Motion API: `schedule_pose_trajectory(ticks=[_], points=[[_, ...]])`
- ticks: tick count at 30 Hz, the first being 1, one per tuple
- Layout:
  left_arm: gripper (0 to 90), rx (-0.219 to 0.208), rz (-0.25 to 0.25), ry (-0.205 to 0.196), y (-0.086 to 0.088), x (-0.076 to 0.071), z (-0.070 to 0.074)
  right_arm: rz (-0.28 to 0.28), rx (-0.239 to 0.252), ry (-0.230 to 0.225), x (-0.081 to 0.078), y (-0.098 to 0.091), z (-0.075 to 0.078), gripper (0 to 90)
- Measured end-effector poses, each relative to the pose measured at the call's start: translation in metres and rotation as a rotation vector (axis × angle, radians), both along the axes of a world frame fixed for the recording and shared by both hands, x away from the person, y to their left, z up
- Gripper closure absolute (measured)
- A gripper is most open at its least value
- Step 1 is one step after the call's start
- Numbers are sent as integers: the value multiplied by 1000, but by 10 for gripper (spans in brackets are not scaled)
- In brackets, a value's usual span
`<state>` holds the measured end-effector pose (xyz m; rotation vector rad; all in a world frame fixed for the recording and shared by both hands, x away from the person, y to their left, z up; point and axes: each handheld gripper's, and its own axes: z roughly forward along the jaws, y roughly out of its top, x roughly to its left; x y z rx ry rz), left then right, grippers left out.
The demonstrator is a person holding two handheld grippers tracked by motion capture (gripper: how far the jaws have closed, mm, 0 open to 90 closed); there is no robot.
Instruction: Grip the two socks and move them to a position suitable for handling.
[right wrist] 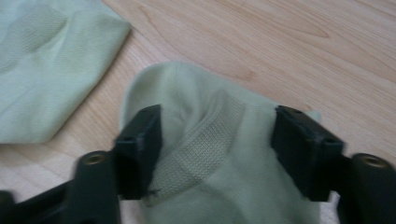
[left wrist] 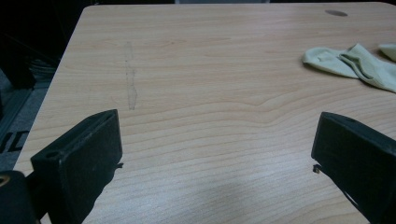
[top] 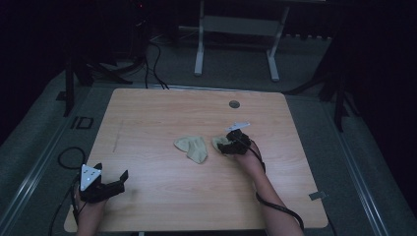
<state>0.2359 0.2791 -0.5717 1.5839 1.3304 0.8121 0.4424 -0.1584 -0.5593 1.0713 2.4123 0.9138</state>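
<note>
Your right gripper (right wrist: 215,140) fingers (right wrist: 140,144) straddle one sock (right wrist: 210,154) mid-table (top: 162,196), not yet closed, ready to pinch; left gripper (top: 110,184) waits wide open, empty, near-left corner.

Left gripper (top: 110,184): black body, blocky black jaws, pale grey three-cornered plate on top with small dark dots. Right gripper (top: 235,142): black, same plate toward 12 o'clock. Black cable trails along each bare forearm.
</note>
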Motion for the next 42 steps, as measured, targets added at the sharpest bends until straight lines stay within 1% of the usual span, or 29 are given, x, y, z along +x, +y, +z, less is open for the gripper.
schedule_pose_trajectory(ticks=[3,6,8,9,10,12,16,18,20,23,24,26,29,31,34,36,38,42], points=[[16,3,-1,0,0,0,0,0,-5,-5,-3,2,2,600],[17,5,-1,4,0,0,0,-13,-25,-10,-3,5,3,758],[17,6,-2,4,0,0,0,-10,-34,-2,-2,7,5,784],[17,5,-3,5,0,0,0,-5,-42,5,-2,7,6,790],[16,4,-3,5,0,0,0,-13,-44,14,-2,8,7,796],[17,6,-5,4,0,0,0,7,-47,15,-3,9,13,801],[17,-2,-6,2,0,0,0,4,-41,11,-7,11,27,801],[17,-5,-8,-1,-1,-1,1,10,-41,6,-11,11,35,801],[17,-4,-10,-3,-3,-1,2,28,-26,9,-17,12,43,801],[17,1,-17,-1,-5,0,2,49,-22,-1,-25,13,54,801],[16,2,-19,-1,-6,0,2,55,-19,-1,-29,13,59,802],[17,2,-25,0,-7,0,2,69,-21,-19,-36,14,69,802],[17,2,-30,-2,-8,0,2,87,-8,-33,-46,14,83,802],[17,3,-32,1,-9,1,3,105,-10,-42,-53,14,91,802],[17,1,-36,2,-10,1,3,129,13,-56,-67,12,103,802],[17,-4,-38,1,-11,0,3,149,18,-76,-76,13,109,803],[17,-8,-39,0,-12,0,3,171,19,-86,-87,15,115,803],[17,-8,-48,0,-13,0,4,223,26,-98,-112,22,120,803]])
